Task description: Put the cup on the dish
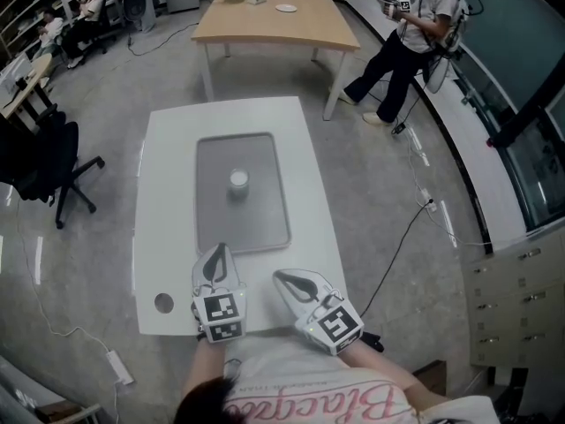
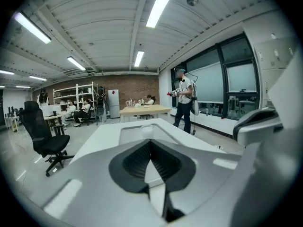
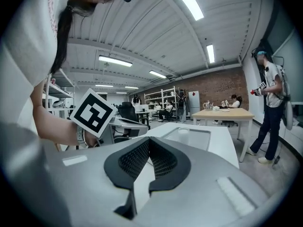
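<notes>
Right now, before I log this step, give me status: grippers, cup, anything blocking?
Left gripper shut, empty. Right gripper shut, empty. Cup upright on tray, untouched. Nothing between grippers and cup.

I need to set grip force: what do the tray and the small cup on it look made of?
The tray looks like matte grey metal or plastic: an even grey with a low raised rim and no glare. Which of the two is unclear. The cup looks like whitish translucent plastic or glass: pale, with a bright rim. It is too small to settle.
</notes>
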A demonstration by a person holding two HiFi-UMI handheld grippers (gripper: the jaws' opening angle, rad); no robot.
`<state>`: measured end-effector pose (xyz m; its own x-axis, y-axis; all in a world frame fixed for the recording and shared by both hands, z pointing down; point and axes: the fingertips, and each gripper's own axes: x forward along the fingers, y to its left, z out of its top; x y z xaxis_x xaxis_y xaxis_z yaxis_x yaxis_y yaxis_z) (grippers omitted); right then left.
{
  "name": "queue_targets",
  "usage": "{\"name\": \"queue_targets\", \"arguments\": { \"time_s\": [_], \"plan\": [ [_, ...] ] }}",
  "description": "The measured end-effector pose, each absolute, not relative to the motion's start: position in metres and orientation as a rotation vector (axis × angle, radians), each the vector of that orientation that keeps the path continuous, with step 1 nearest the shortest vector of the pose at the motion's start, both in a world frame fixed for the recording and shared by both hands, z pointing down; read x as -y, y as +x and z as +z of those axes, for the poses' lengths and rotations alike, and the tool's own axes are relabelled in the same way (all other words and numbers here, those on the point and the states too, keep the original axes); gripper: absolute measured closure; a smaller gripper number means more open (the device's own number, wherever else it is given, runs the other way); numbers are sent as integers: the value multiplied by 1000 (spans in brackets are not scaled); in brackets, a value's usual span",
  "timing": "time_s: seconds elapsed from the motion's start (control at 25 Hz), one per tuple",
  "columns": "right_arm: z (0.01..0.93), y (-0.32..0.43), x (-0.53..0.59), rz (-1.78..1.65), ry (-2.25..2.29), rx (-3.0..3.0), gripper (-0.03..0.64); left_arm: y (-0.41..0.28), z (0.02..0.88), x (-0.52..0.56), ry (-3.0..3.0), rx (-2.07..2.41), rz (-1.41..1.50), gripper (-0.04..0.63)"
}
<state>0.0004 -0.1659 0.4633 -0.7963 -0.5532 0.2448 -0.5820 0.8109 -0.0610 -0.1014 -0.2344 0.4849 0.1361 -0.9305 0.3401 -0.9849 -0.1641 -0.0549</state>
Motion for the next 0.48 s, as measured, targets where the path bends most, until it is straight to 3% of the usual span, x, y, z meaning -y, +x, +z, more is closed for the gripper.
{"name": "queue_targets", "arguments": {
  "time_s": [0.48],
  "plan": [
    [439, 3, 122, 174, 898, 2870, 615, -54, 445, 171, 2443, 1765, 411, 597]
  ]
}}
